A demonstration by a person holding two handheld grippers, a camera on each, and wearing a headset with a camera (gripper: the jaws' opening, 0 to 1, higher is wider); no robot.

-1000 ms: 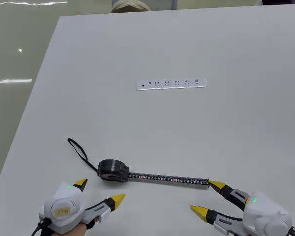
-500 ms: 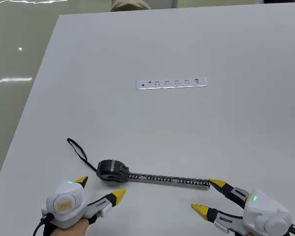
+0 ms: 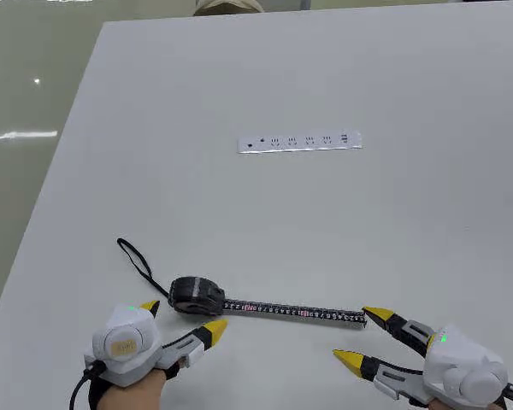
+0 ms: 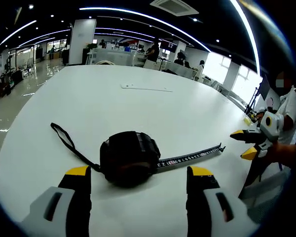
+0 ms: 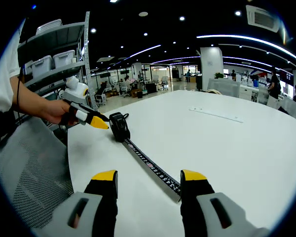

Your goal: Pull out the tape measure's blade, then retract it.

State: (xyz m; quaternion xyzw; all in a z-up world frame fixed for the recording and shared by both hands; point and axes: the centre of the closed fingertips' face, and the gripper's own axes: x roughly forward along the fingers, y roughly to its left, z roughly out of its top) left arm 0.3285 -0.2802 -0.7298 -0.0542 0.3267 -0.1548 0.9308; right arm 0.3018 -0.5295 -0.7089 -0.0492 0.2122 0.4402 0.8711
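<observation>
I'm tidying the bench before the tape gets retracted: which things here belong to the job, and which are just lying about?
Job: tape measure, its pulled-out blade, left tool, right tool, both open.
Lying about: power strip, well beyond the tape.

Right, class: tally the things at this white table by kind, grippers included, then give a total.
Tape measure: 1
Power strip: 1
Grippers: 2 (left gripper, right gripper)
Total: 4
</observation>
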